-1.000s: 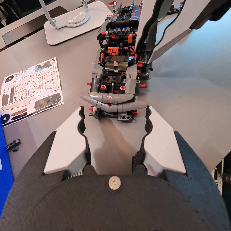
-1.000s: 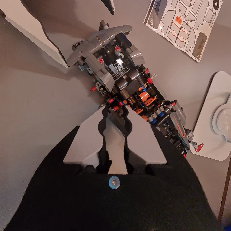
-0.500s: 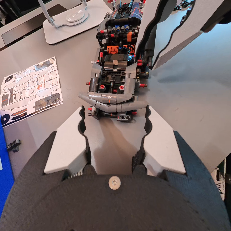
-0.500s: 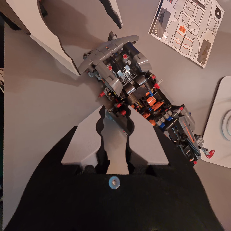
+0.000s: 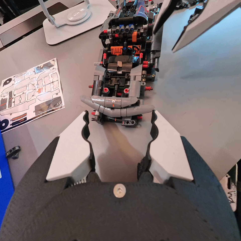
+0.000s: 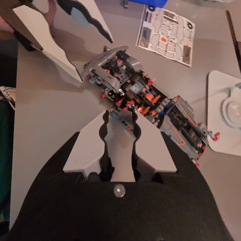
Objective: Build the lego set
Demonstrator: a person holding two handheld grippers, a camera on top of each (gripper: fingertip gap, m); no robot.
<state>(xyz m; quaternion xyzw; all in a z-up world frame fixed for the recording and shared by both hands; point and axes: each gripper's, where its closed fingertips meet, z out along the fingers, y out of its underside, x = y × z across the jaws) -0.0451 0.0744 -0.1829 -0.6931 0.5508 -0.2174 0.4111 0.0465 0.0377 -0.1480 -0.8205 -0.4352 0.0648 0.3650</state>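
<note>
Right gripper (image 6: 120, 113) lifted off one lego car (image 5: 123, 67); one sticker sheet (image 5: 31, 93) beside.

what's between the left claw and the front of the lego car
Nothing visible. The left claw is open right at the lego car's grey front bumper, with only bare grey table between them. The sticker sheet lies off to the side.

We see the left wrist view bright and sharp, with glare on the glossy white sticker sheet (image 5: 31, 90) and a bluish sheen on the grey matte table (image 5: 195, 91). The right wrist view is dimmer, warmer, motion-blurred; both bend at their edges.
</note>
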